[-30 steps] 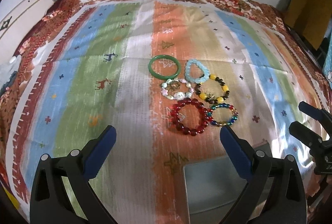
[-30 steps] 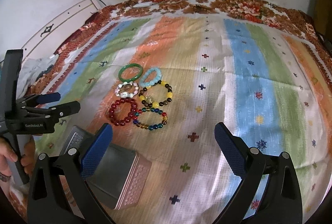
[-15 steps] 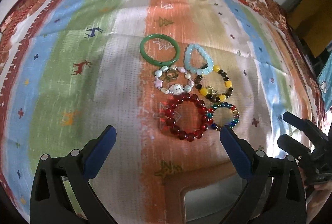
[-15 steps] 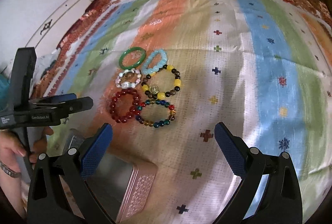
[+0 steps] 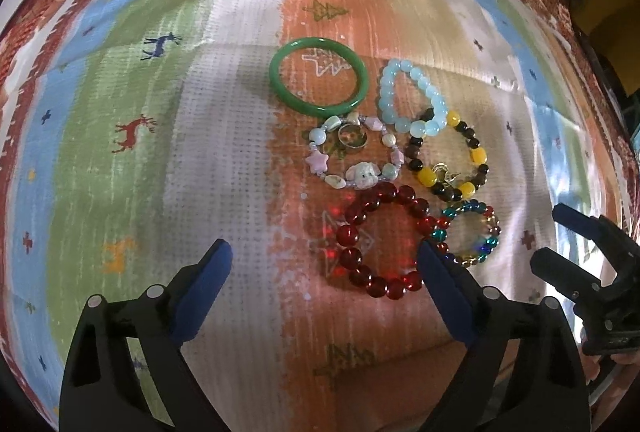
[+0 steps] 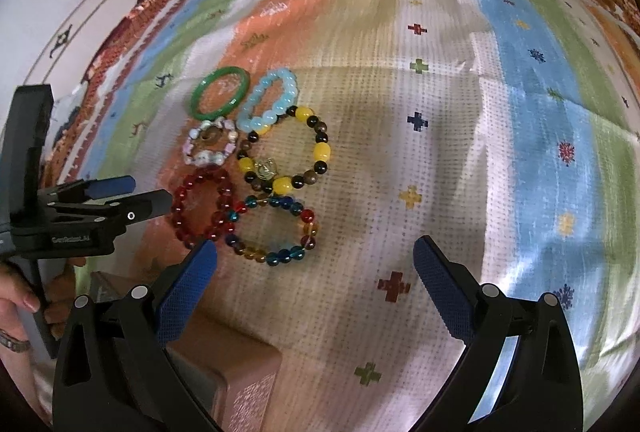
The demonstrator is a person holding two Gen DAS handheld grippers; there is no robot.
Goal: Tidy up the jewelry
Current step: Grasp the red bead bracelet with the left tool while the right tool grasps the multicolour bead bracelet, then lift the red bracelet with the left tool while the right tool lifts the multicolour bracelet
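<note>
The green bangle (image 5: 319,77) is smooth and shiny, the red beads (image 5: 382,240) look like glass, and the striped cloth (image 5: 168,136) is rough.

Home: patterned bedspread (image 6: 520,80), panelled door (image 6: 80,32)

Striped cloth (image 5: 240,136) carries bracelets (image 5: 380,240) and tin (image 6: 240,380).

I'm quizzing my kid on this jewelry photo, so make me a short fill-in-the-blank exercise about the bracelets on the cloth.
1. The smooth, beadless bangle is coloured ____.
2. The small ring lies inside the ____ bracelet.
3. The bracelet nearest the left gripper has dark ____ beads.
4. Counting the bangle, ____ bracelets lie on the cloth.

Answers: green; pastel charm; red; six
</note>
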